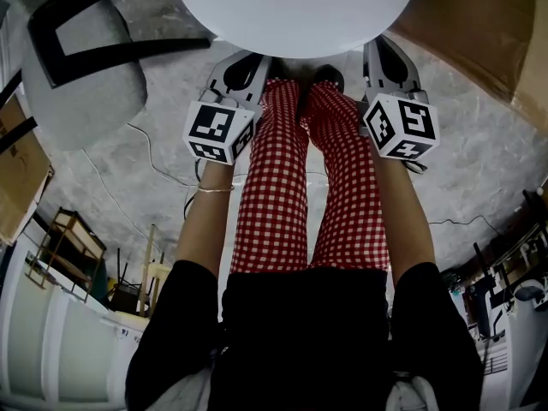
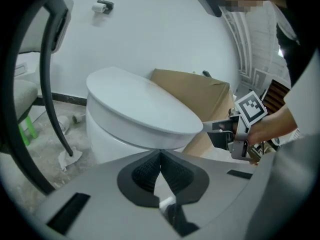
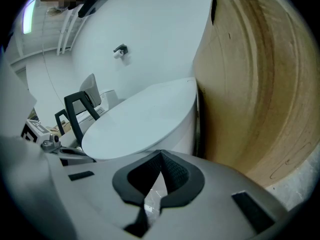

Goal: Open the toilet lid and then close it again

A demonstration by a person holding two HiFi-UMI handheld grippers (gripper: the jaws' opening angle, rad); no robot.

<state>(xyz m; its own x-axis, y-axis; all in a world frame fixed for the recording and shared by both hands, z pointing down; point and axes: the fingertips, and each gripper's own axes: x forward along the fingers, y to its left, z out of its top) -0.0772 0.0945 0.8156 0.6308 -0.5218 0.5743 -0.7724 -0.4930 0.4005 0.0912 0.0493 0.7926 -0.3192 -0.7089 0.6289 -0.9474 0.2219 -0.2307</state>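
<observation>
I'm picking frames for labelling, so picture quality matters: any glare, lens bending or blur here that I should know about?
Head view: even light, but the toilet lid is nearly blown out to flat white. Left gripper view: strong fisheye bending, dark corners, and the black chair frame bows. Right gripper view: the same bending, so the cardboard curves. No motion blur in any view.

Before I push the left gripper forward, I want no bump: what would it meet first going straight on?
Most likely the front rim of the closed toilet lid. The left gripper, jaws together and empty, points just under that edge, so it might meet the bowl instead; depth is unclear.
</observation>
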